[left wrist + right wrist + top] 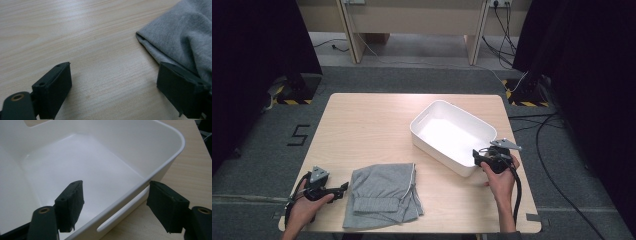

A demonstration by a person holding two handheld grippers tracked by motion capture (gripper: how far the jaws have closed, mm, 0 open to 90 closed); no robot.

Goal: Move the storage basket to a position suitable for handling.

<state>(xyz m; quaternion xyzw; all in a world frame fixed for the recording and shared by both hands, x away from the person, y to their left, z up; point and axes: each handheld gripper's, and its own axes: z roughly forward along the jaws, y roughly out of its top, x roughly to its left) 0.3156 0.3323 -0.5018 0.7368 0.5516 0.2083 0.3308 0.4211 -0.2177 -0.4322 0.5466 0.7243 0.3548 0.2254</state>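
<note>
Left gripper (343, 189): held low at the near left of the table (372, 125); jaws spread wide, nothing between them but bare wood. In the left gripper view its own far jaw is seen just at the folded edge of the grey garment (185, 37); contact cannot be told.

Right gripper (477, 156): held at the near end of the white bin (452, 132); jaws parted, nothing clamped. In the right gripper view one jaw is seen inside the bin and one outside, so the end wall with its handle slot (120, 218) is straddled.

Grey garment (384, 192): folded, laid flat on the near table edge, between the two hands, apart from the bin.

White bin: empty, set at an angle on the right half of the table.

Step in hand (judged): approach stage; the garment is being addressed for pickup while the bin wall is lined up to be steadied. Nothing is yet gripped.

Next move (judged): the left jaws are to be advanced over the fabric edge and closed on all folded layers; the right jaws are to be closed on the bin wall before the garment is carried across.

Risk (judged): a single layer may be caught, and the fold lost.
</note>
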